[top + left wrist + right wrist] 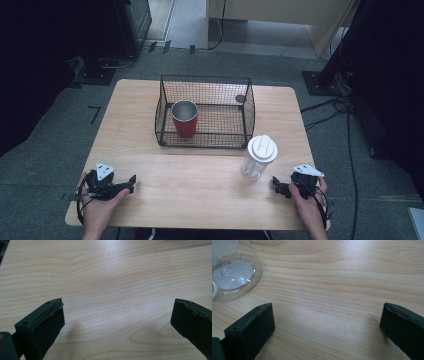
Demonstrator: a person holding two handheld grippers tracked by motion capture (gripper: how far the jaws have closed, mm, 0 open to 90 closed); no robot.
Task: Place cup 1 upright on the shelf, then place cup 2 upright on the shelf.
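A clear plastic shaker bottle (258,158) with a white lid stands upright on the wooden table (200,175), right of centre. Its clear base (233,277) fills the upper left of the right gripper view. A red cup (185,119) with a metal inside stands upright in a black wire basket (205,110) at the table's middle back. My left gripper (131,181) rests near the front left edge, open, with bare wood between its jaws (117,315). My right gripper (276,184) sits open at the front right, just right of the bottle and apart from it (327,322).
The basket's open top faces up, with a dark round spot (240,98) at its back right corner. Grey floor surrounds the table. Cables (330,107) trail on the floor at right, and dark stands (100,65) sit behind the table at both sides.
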